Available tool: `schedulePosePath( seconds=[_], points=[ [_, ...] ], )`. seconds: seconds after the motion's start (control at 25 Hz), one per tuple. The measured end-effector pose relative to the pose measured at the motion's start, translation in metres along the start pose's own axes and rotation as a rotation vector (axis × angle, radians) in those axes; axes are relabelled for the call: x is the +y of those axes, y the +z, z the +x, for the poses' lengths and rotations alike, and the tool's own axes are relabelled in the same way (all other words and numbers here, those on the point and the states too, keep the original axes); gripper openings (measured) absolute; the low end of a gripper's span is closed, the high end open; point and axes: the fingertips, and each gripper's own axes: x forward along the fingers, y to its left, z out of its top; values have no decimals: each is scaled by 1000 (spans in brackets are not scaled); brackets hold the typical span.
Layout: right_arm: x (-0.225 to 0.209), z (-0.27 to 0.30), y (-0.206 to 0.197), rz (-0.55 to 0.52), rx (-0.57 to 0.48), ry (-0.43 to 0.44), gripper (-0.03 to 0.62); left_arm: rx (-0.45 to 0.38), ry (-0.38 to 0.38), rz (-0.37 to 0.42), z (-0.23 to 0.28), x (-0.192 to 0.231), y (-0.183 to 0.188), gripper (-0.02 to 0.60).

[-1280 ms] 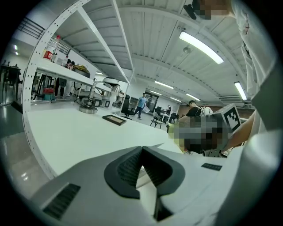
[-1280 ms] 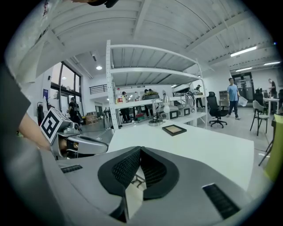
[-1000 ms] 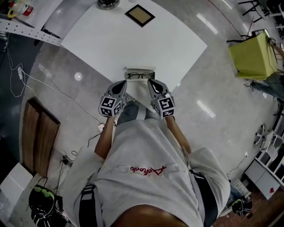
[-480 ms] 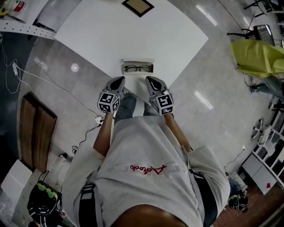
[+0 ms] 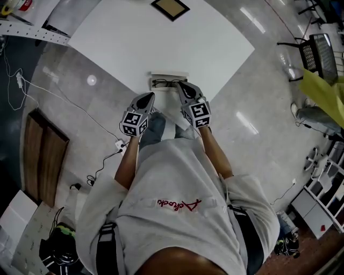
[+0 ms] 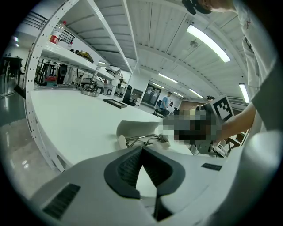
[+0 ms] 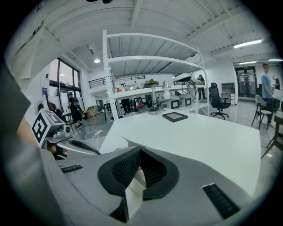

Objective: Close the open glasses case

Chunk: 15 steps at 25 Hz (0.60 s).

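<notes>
The white table [image 5: 161, 43] held an open glasses case [image 5: 168, 81] right at its 6 o'clock edge. Glasses [image 6: 143, 140] lay inside the case. A dark picture frame [image 5: 170, 8] lay flat, far off at 12 o'clock. A round thing [image 6: 90, 92] sat near the frame, too small to tell.

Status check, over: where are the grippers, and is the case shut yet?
Left gripper shut, empty, short of the glasses case. Right gripper shut, empty, tip over it. Case open, glasses inside. Nothing blocking.
</notes>
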Motion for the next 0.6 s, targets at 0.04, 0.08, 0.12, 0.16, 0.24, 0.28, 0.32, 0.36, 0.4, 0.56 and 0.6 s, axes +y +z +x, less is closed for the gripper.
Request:
schedulePosePath(
  seconds=[0.04, 0.08, 0.12, 0.16, 0.24, 0.28, 0.32, 0.36, 0.4, 0.56, 0.6],
  points=[
    [-2, 3, 3, -6, -2, 1, 32, -1, 0, -1, 0, -1, 0, 25],
    [-3, 7, 6, -14, -3, 4, 32, -2, -1, -1, 0, -1, 0, 25],
    [-4, 10, 10, -24, -4, 7, 32, -2, -3, -2, 0, 0, 0, 25],
    [-4, 13, 12, -39, -3, 11, 32, -1, -3, -2, 0, 0, 0, 26],
    [-1, 18, 16, -100, 8, 22, 32, 0, -3, -4, -1, 1, 0, 25],
    [1, 20, 17, -152, 19, 27, 32, 0, -2, -6, -1, 2, 0, 25],
    [3, 21, 17, -220, 35, 30, 32, -2, -1, -9, -2, 2, 1, 25],
    [4, 21, 16, -302, 54, 29, 32, -3, 0, -11, -2, 3, 1, 26],
    [6, 22, 14, -392, 75, 28, 32, -4, 1, -13, -3, 4, 1, 25],
    [12, 24, 8, -687, 145, 31, 32, -6, -1, -15, -2, 4, 2, 25],
    [13, 25, 7, -739, 156, 27, 32, -6, -3, -16, -1, 4, 1, 26]
  ],
)
